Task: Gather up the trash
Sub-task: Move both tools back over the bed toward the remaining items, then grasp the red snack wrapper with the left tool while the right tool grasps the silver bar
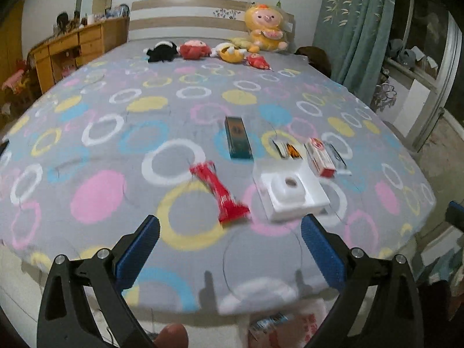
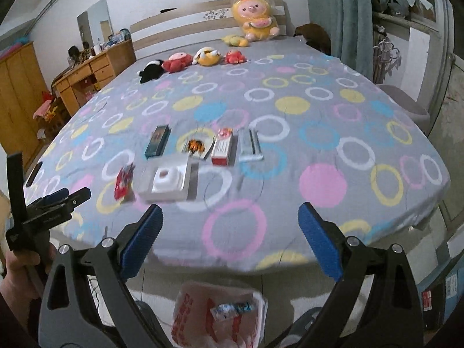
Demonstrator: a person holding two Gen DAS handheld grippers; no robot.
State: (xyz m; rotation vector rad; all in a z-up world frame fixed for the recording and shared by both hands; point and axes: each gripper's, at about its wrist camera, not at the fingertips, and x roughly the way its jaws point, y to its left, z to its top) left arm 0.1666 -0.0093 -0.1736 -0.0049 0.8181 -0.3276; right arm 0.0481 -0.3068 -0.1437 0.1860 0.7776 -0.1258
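Blue ribbed pads are lining both pairs of jaws, and both are standing wide with nothing between them: our left gripper (image 1: pixel 229 249) is hovering over the near edge of the bed (image 1: pixel 95 150), and our right gripper (image 2: pixel 230 240) is doing the same further along that edge. We are taking the white box (image 1: pixel 290 192) as our landmark. Just to its left the red wrapper (image 1: pixel 220 192) is lying, the nearest piece to the left jaws. Beyond the box are lying a teal carton (image 1: pixel 237 140), an orange-printed packet (image 1: pixel 291 149) and a red-and-white carton (image 1: pixel 320 158); the right wrist view also shows a pale silvery wrapper (image 2: pixel 250 145) beside that carton. Below the bed's edge, nearer us than the box, a plastic trash bag (image 2: pixel 220 316) is sitting open with some scraps inside.

We judge the collecting is partly under way, with a reach in hand. Next, the left jaws probably need lowering around the red wrapper, closing on its crinkly middle, then carrying it down to the bag.
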